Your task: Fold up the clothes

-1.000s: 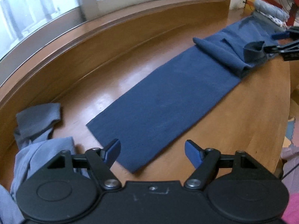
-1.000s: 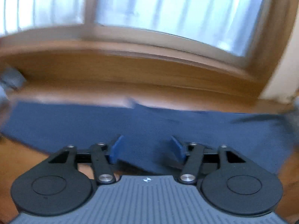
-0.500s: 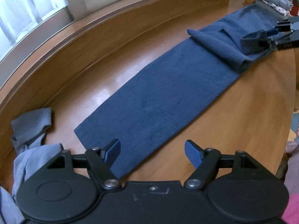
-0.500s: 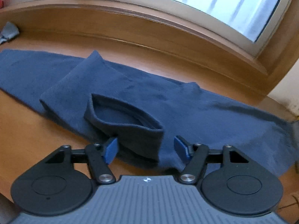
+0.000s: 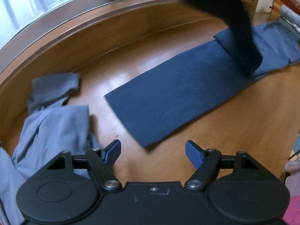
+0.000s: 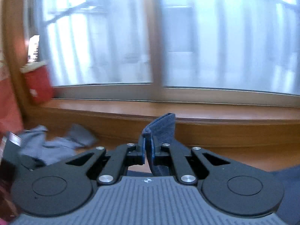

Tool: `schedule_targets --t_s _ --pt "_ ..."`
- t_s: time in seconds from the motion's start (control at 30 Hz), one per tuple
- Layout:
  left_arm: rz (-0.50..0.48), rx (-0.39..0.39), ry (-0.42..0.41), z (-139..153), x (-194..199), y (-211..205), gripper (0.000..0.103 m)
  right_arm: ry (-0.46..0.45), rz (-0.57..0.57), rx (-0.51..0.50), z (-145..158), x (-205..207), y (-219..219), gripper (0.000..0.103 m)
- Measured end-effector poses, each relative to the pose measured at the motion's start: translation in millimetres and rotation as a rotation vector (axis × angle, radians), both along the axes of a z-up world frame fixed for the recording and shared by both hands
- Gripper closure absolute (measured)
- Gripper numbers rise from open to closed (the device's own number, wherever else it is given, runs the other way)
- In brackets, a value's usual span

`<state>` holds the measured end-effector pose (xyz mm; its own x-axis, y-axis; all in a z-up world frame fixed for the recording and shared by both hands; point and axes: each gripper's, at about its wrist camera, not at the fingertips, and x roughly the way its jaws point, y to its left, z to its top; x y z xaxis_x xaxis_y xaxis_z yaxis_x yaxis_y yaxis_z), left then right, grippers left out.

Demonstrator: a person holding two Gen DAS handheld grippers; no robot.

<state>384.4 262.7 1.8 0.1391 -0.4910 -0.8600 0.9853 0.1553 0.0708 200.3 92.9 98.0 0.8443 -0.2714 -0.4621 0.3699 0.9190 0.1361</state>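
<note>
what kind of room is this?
Likely a home room: a wooden platform under a big window, with a dark blue garment spread on it and grey clothes piled nearby.

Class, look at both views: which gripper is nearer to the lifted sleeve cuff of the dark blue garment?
Right. The right gripper is shut on the dark blue cuff, raised above the table. The left gripper hangs open at the garment's opposite end, touching nothing.
</note>
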Motion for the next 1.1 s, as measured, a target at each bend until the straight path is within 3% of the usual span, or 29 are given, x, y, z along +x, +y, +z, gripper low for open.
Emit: schedule_targets --t_s 0.17,0.37,0.47,0.57,0.6,0.67,0.73,0.8,0.87,0.93,1.03,1.1 --pt "0.026 0.008 0.017 -4 13 15 0.03 0.116 0.157 0.076 -66 70 43 0.097" --pt "0.0 -0.002 0.031 -3 16 24 0.03 0.255 0.232 0.029 -117 112 83 0.097" --pt "-0.013 -0.002 0.034 -4 16 26 0.03 0.202 0.202 0.061 -112 108 78 0.097" --pt "-0.022 -0.005 0.046 -4 19 29 0.03 0.031 0.189 0.099 -89 82 73 0.093" --pt "-0.026 -0.005 0.05 -4 20 29 0.029 0.018 0.207 0.096 -85 79 73 0.092" --pt "-0.036 0.001 0.05 -5 20 29 0.029 0.088 0.259 0.089 -91 84 77 0.09" --pt "-0.043 0.001 0.05 -5 22 28 0.029 0.233 0.298 0.124 -109 97 80 0.087" --pt "-0.046 -0.002 0.058 -6 26 27 0.029 0.317 0.328 0.17 -118 105 84 0.085" --pt "-0.046 -0.002 0.06 -7 27 27 0.029 0.33 0.338 0.176 -112 107 87 0.07" --pt "-0.047 -0.003 0.063 -7 27 27 0.029 0.309 0.33 0.159 -98 107 88 0.035" --pt "-0.045 -0.006 0.072 -8 28 27 0.029 0.261 0.264 0.078 -79 115 85 0.036" --pt "-0.043 -0.007 0.077 -9 29 26 0.029 0.31 0.214 0.04 -81 133 84 0.04"
